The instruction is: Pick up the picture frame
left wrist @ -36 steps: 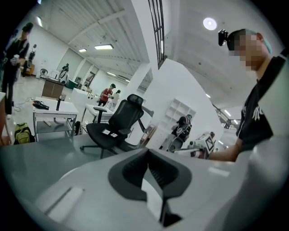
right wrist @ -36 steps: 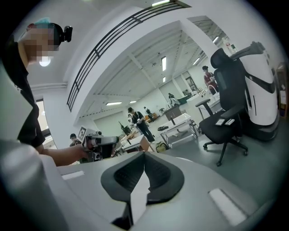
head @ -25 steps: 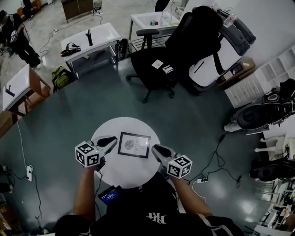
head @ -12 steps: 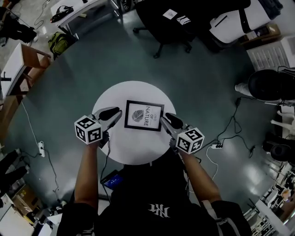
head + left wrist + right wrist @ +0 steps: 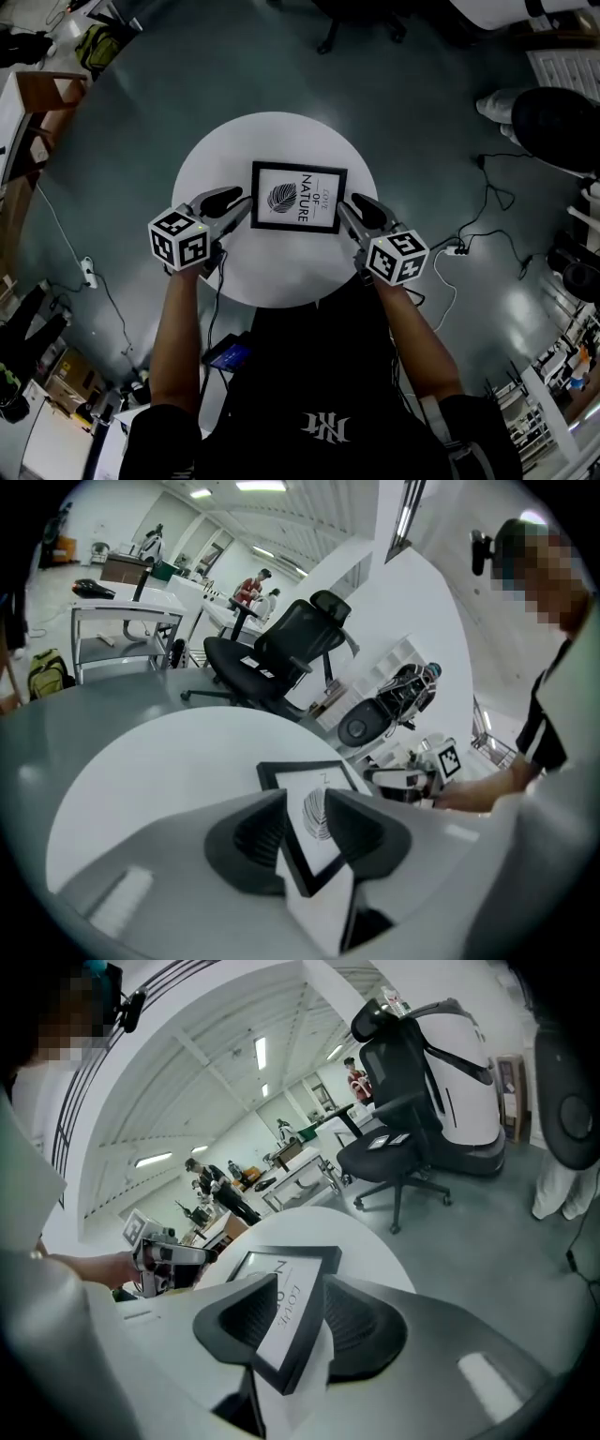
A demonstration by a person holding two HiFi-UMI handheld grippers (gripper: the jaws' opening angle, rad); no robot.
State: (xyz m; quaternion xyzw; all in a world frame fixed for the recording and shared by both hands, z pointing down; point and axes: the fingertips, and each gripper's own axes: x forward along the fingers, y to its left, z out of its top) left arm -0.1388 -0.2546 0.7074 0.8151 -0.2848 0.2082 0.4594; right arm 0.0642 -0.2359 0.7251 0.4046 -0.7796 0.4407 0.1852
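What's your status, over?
Left tongs, right tongs just opened, each astride an edge of black-framed rectangular picture. Picture flat on round white table, not lifted. Nothing blocking.

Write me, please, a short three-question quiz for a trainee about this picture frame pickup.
1. True or false: the picture frame lies flat on the round white table.
2. Which word is printed in it? A) NATURE B) OCEAN C) HOME
3. Are the left gripper and right gripper open or shut?
Key: 1 true; 2 A; 3 open: both jaws have just been opening, a frame edge showing in each gap.
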